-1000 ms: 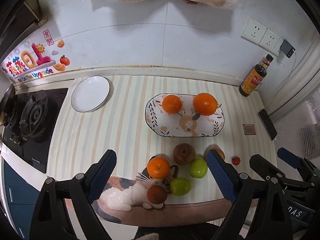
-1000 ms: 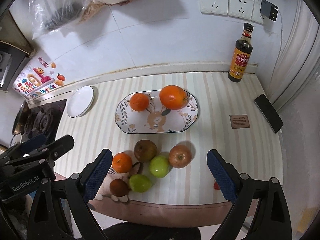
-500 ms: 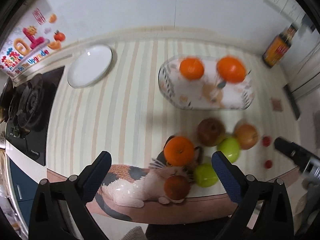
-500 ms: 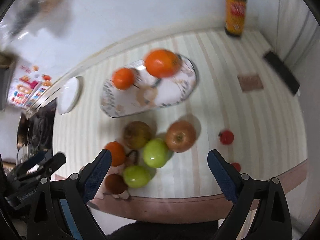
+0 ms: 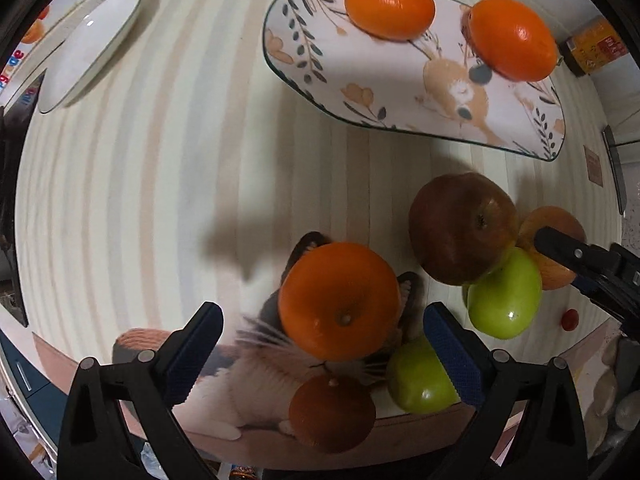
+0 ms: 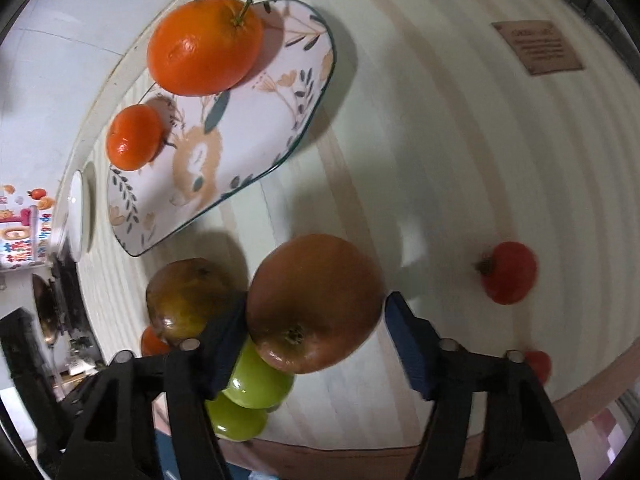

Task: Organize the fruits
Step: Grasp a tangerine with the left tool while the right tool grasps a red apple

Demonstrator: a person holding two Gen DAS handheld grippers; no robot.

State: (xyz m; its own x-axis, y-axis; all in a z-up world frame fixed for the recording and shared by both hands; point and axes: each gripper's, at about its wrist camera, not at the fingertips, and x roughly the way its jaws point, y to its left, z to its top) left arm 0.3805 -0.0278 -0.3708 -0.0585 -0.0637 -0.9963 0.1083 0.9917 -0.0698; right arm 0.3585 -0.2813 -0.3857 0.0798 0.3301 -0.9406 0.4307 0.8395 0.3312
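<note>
An orange [image 5: 340, 300] rests on a cat-shaped mat [image 5: 260, 380]. My left gripper [image 5: 324, 348] hangs straight over it, wide open, a finger on each side and neither touching. A red-brown apple [image 6: 316, 304] sits between the fingers of my right gripper [image 6: 316, 320], whose jaws are closing. The left pad is at the apple's skin and a thin gap shows at the right pad. The oval floral plate [image 5: 400, 80] holds two oranges [image 5: 390, 4] [image 5: 514, 38]. A dull brown apple [image 5: 460, 228], two green apples [image 5: 504, 296] [image 5: 420, 380] and a small dark brown fruit [image 5: 332, 412] crowd the orange.
A white round plate [image 5: 88, 48] lies at the far left by the stove. Two cherry tomatoes [image 6: 508, 272] [image 6: 538, 364] lie right of the apple near the counter's front edge. A brown card [image 6: 538, 46] lies further back on the striped counter.
Both grippers have dropped close over the fruit pile. The right jaws have narrowed around the red-brown apple. The left jaws stay wide, now straddling the orange.
</note>
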